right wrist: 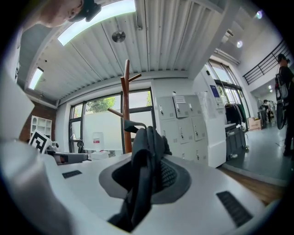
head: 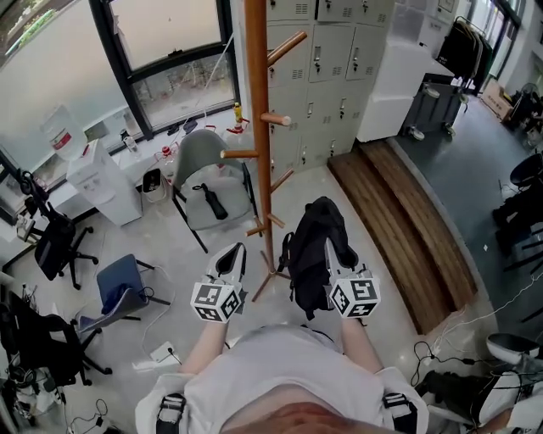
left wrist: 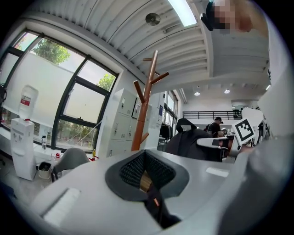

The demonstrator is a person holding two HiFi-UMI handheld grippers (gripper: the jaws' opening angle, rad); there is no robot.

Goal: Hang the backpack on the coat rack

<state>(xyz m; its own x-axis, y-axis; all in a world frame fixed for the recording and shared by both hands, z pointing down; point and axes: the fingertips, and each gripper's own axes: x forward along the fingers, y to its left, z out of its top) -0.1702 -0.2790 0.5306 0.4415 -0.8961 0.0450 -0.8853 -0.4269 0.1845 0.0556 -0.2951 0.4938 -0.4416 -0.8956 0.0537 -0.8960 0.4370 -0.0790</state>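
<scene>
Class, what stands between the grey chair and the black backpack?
The wooden coat rack: its pole stands between the grey chair and the backpack in the head view and the left gripper view.

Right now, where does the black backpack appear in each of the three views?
Head view: backpack at centre, just right of the coat rack.
Left gripper view: backpack right of centre.
Right gripper view: backpack at centre, between the jaws.
Shared landmark: the wooden coat rack, left of the backpack in all three.

Bright, even daylight from windows (head: 165, 38); ceiling strip light (left wrist: 183, 11) blown out. 2 gripper views fisheye-warped, corners dark, near foreground soft. Shadows faint.
</scene>
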